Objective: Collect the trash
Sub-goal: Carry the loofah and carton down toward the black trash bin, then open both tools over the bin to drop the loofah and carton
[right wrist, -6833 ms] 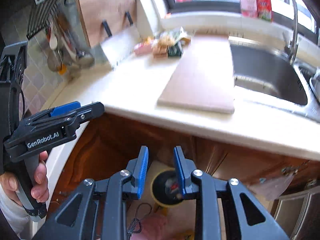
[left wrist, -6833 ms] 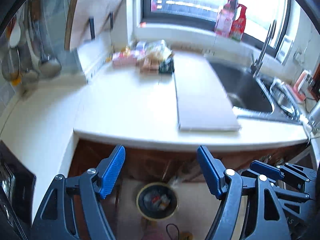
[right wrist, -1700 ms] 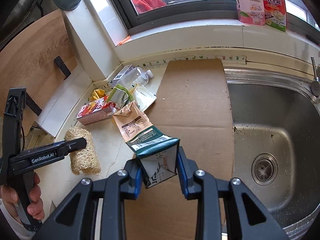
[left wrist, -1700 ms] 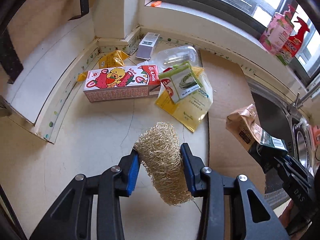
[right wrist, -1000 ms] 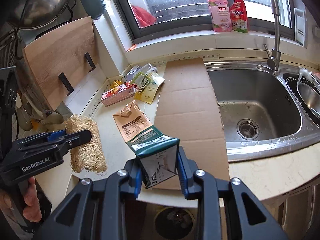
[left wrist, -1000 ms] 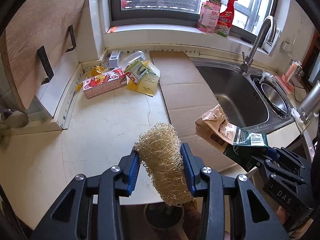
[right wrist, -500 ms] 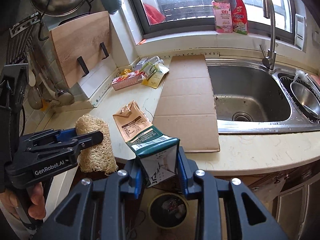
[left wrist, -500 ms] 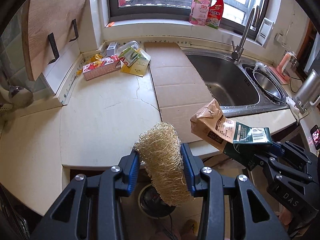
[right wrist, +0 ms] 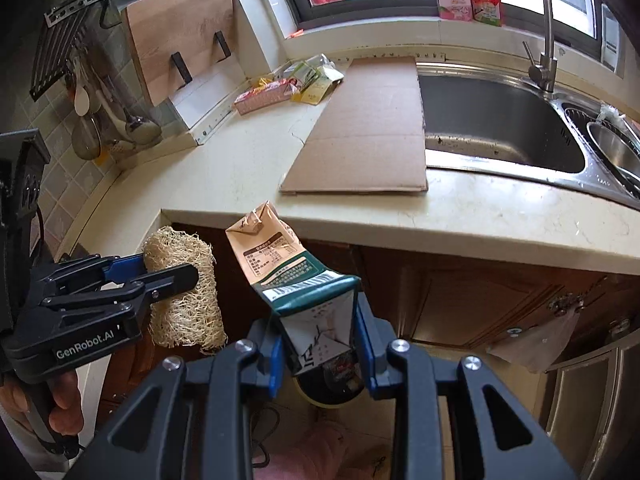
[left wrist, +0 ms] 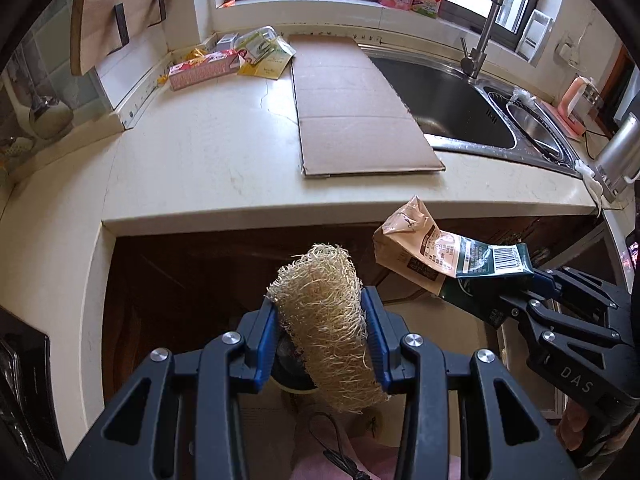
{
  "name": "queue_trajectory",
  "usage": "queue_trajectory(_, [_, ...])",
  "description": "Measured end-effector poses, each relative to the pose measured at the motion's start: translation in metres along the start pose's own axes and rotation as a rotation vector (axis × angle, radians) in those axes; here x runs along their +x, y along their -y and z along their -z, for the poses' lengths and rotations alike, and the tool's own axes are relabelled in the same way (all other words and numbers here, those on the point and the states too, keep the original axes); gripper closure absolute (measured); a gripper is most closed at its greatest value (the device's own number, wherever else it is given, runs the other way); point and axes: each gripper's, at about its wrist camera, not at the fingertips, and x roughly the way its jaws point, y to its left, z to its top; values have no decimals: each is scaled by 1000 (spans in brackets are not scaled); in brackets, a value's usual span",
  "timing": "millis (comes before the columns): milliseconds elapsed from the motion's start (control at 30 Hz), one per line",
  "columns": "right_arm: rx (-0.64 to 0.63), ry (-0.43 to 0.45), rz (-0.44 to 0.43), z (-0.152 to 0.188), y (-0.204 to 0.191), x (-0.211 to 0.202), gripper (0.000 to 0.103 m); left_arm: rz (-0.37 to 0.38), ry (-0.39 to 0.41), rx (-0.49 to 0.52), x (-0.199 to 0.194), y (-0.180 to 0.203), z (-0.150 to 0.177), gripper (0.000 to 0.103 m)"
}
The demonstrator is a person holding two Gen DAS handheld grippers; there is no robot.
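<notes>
Bin [right wrist: 332, 390] mostly hidden behind carton [right wrist: 304, 292] & jaws; contents unclear.

We record a cream, stone-look table [left wrist: 192, 168] with a rounded front edge, running into a corner under the window. A long flat sheet of brown corrugated cardboard [left wrist: 352, 108] lies directly on it, its right edge just beside the stainless steel sink [left wrist: 452, 104] set into the top. At the far corner we note a loose cluster resting on the surface: a pink rectangular carton [left wrist: 202, 70], yellow and green flat packets [left wrist: 268, 62] touching it, and a small white box [left wrist: 226, 42] against the wall. Below the table, on the pale floor [right wrist: 416, 420], stands a round yellow-rimmed bin [right wrist: 336, 384], partly hidden.
</notes>
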Motion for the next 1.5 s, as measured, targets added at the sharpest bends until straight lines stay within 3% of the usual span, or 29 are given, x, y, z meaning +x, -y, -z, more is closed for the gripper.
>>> queue_trajectory(333, [23,-128,-3,48,18,67,73,-11,-116,-59,84,-9,50,65])
queue_trajectory(700, [136,-311,8,120,54,212,73,-38,-255,-97,227,-26,112,65])
queue_trajectory(967, [107,-419,31,160,59,303,73,-50,-350,-136,318,-45,143,64])
queue_trajectory(1033, [83,-452,37,165,55,322,72,-48,-369,-137,331,-50,152,62])
queue_trajectory(1167, [76,-509,18,169,50,349,71,-64,-399,-131,347,-60,157,41])
queue_trajectory(1267, [84,-521,6,167,48,355,64,-74,-395,-125,344,-66,160,32])
queue_trajectory(1500, [66,-519,19,155,38,336,60,-98,-408,-122,324,-73,159,31])
